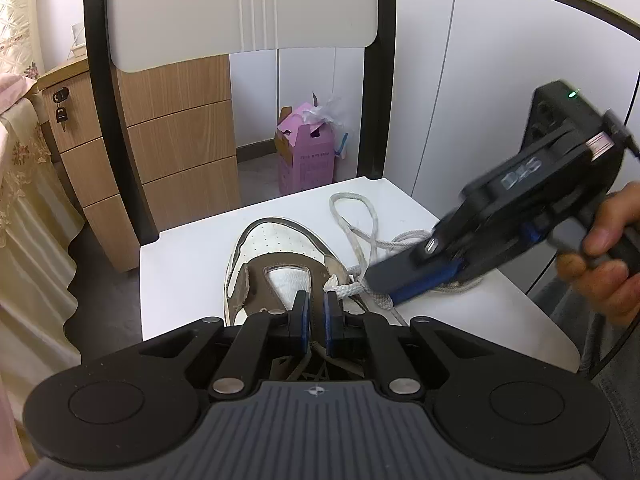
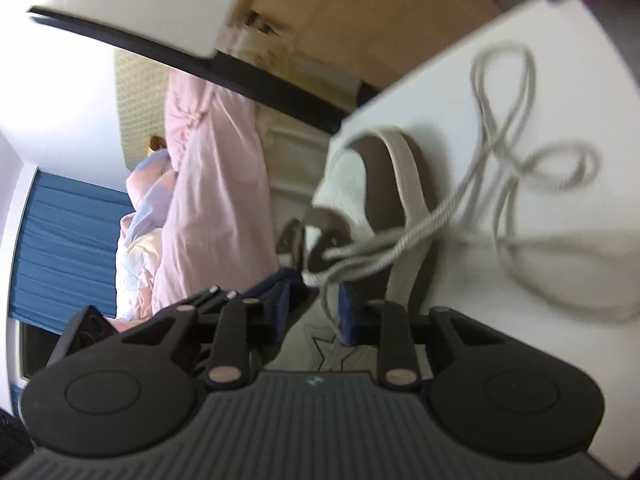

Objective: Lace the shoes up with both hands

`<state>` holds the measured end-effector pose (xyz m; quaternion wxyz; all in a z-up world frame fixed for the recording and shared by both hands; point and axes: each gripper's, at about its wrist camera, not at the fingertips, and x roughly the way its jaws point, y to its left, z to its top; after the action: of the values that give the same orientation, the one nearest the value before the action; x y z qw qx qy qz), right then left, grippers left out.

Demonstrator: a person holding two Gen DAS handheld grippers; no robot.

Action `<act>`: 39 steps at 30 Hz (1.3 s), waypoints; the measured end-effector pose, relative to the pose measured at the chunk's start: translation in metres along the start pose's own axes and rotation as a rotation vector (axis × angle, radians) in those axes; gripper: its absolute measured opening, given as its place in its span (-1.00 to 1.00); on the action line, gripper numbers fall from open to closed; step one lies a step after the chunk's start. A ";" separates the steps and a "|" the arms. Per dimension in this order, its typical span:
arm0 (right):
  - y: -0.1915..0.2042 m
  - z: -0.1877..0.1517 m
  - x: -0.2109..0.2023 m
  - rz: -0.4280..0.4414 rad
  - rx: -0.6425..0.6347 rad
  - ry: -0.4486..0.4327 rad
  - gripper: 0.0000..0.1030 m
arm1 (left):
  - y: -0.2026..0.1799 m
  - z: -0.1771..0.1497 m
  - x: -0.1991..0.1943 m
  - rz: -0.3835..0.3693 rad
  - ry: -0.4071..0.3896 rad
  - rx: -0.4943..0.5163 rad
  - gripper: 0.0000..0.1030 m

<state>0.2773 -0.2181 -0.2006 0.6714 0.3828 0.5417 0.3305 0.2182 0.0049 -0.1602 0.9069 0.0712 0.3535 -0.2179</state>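
left gripper (image 1: 317, 316): points down, blue pads close together, small gap | right gripper (image 2: 310, 308): rolled on its side, jaws partly apart | hand (image 1: 604, 256): wraps the right gripper's handle

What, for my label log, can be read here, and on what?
White lettering on the right tongs: too blurred to read.
Printed lines on the pink box: too small to read.
No other text is legible in either view.
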 end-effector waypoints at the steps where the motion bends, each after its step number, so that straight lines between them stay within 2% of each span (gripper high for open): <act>1: -0.002 0.000 0.003 0.005 0.014 0.004 -0.84 | 0.000 0.000 -0.001 0.000 -0.002 0.002 -0.82; 2: -0.003 0.001 0.003 0.020 0.031 -0.001 -0.94 | -0.001 0.000 -0.001 0.000 -0.005 0.004 -0.82; 4: 0.000 0.001 -0.003 0.069 0.062 -0.037 -0.95 | -0.001 0.000 -0.001 0.000 -0.008 0.009 -0.82; 9: -0.001 0.003 -0.030 0.231 0.174 -0.211 -0.95 | 0.002 -0.002 -0.002 -0.012 -0.017 -0.013 -0.83; 11: -0.004 0.004 -0.026 0.309 0.256 -0.263 -0.95 | 0.001 -0.002 -0.003 -0.010 -0.021 -0.007 -0.83; 13: -0.002 0.005 -0.014 0.323 0.311 -0.278 -0.95 | -0.001 -0.003 -0.005 -0.006 -0.026 0.000 -0.83; 18: 0.000 -0.003 0.034 0.225 0.380 -0.186 -0.95 | -0.002 -0.005 -0.009 -0.007 -0.047 0.008 -0.83; 20: 0.001 -0.007 0.043 0.177 0.349 -0.159 -0.95 | -0.001 -0.006 -0.012 -0.017 -0.062 -0.002 -0.81; 23: 0.002 -0.007 0.042 0.158 0.317 -0.174 -0.95 | 0.008 -0.005 -0.018 -0.036 -0.073 -0.065 -0.77; 26: 0.005 -0.005 0.035 0.140 0.276 -0.202 -0.95 | 0.016 -0.003 -0.020 -0.059 -0.075 -0.126 -0.62; 28: 0.007 -0.005 0.033 0.136 0.256 -0.203 -0.95 | 0.018 -0.003 -0.020 -0.064 -0.074 -0.149 -0.61; 35: 0.015 -0.001 0.034 0.113 0.199 -0.179 -0.95 | 0.018 -0.001 -0.019 -0.046 -0.081 -0.149 -0.61; 37: 0.019 0.001 0.036 0.121 0.192 -0.173 -0.95 | 0.019 -0.002 -0.020 -0.053 -0.088 -0.155 -0.69; 39: 0.021 0.003 0.037 0.127 0.192 -0.169 -0.94 | 0.018 -0.003 -0.023 -0.067 -0.110 -0.142 -0.91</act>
<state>0.2869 -0.1765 -0.1998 0.6526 0.5054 0.4870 0.2856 0.2096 0.0298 -0.1476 0.9198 -0.0171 0.3200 -0.2263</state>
